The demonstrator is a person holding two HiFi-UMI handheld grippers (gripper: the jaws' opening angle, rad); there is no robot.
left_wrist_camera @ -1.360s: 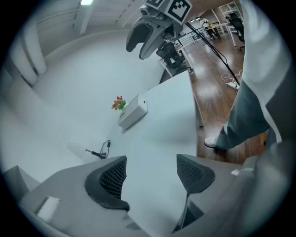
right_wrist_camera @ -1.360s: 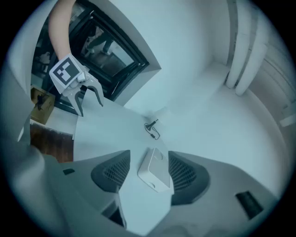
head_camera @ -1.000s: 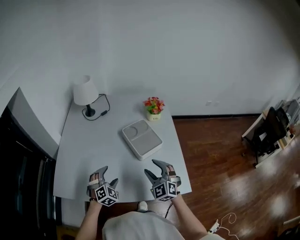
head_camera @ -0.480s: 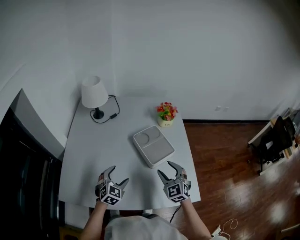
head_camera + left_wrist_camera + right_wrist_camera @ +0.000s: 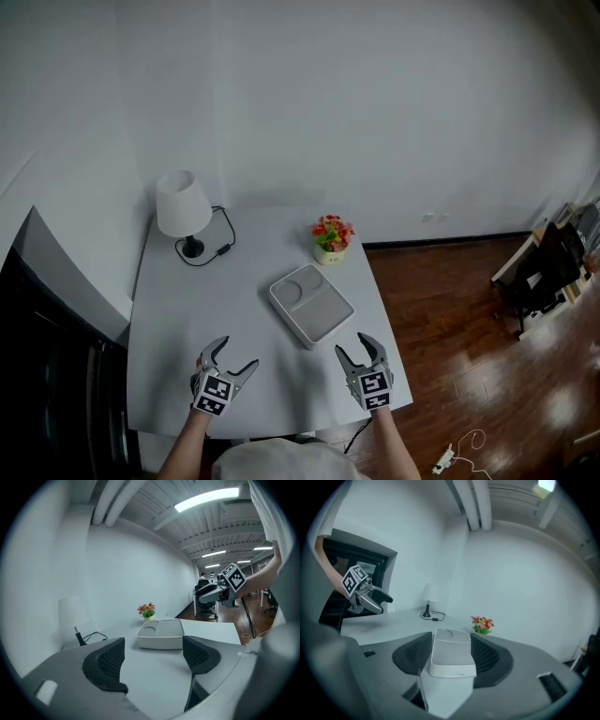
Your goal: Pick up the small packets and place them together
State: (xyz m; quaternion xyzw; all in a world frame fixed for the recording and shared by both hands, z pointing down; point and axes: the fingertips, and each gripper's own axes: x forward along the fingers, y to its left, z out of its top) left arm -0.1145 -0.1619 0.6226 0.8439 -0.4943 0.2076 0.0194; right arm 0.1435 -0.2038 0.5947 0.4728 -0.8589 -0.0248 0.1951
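L gripper (image 5: 234,354) hangs over the near-left part of the white table (image 5: 187,309), marker cube toward the person. Its 2 jaws stand wide apart w/ nothing between them but bare tabletop; the pads touch nothing.

R gripper (image 5: 356,347) sits over the near-right corner of the table, close to the edge. Jaws are apart, roughly mid-width, and grip nothing. In the right gripper view the white tray (image 5: 319,309) lines up in the gap between the jaws, but the head view shows it lying just beyond the tips, not touching them.

The tray lies flat at an angle near the table's middle, w/ 1 round recess at its far end and 1 larger rectangular section nearer the grippers.

Behind it, near the back-right edge, stands a small pot of red & yellow flowers (image 5: 330,239). A white-shaded lamp (image 5: 182,202) stands at the back-left corner, its black cable (image 5: 225,246) looped beside it.

Small packets: can't make any out in these views, so can't tell where they are.

Wood floor (image 5: 450,328) lies right of the table.
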